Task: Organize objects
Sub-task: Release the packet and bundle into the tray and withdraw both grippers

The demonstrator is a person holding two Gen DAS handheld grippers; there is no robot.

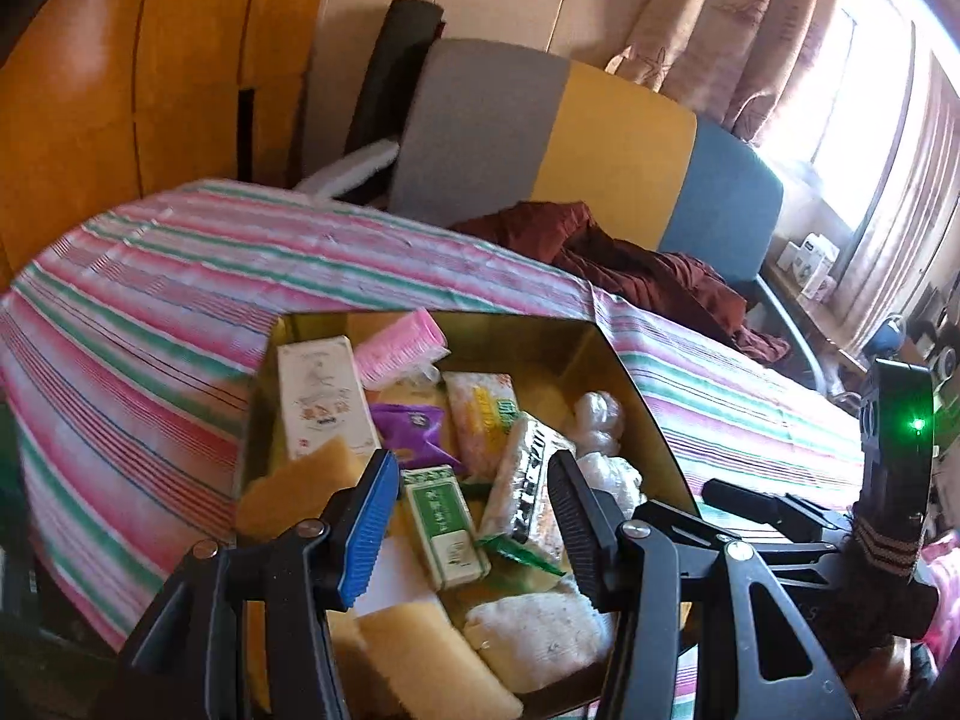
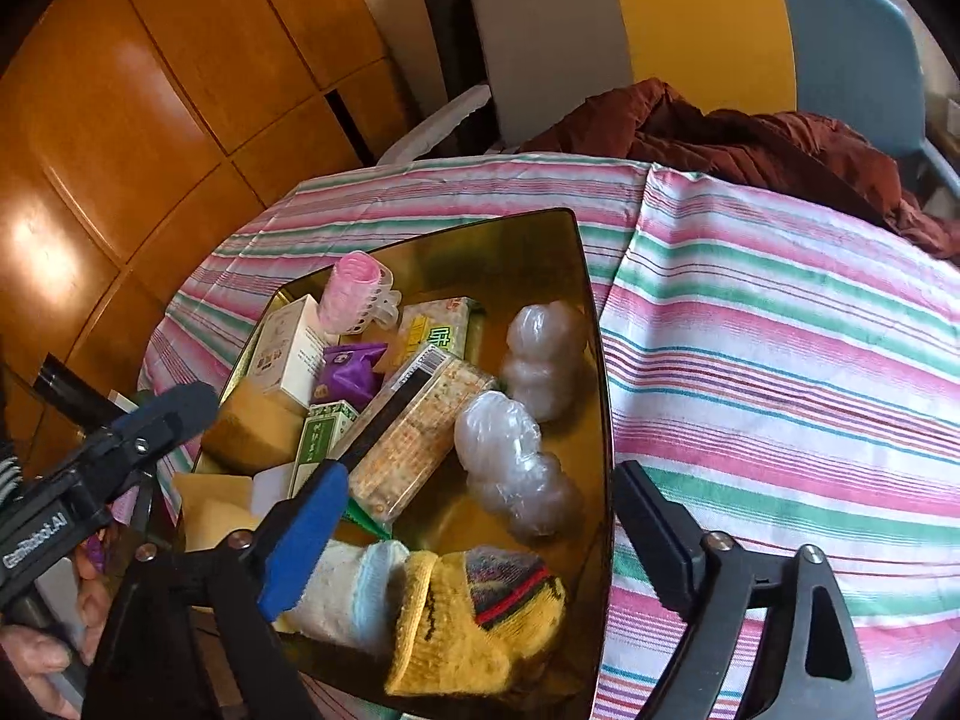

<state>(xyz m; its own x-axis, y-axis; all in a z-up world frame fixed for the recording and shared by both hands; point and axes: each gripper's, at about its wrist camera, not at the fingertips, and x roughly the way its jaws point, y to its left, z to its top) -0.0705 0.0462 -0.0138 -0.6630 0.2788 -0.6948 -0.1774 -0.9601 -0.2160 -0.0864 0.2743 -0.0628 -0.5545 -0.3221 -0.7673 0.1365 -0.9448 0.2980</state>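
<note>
Gold tray [image 2: 591, 324] holding boxes, sponges, yellow sock [image 2: 474, 630]

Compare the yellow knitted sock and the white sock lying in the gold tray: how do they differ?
The yellow knitted sock has red, dark and grey stripes; the white sock is plain with a pale blue cuff. The yellow one lies nearer the tray's front edge and partly over the white one, which is half hidden behind the right gripper's blue finger pad. Both look rolled or bunched, resting in the gold tray, held by neither gripper.

left tongs [image 2: 180, 414] body: "GenRobot.AI" | green box [image 2: 318, 441]: characters unreadable | barcode on cracker pack [image 2: 414, 420]
</note>
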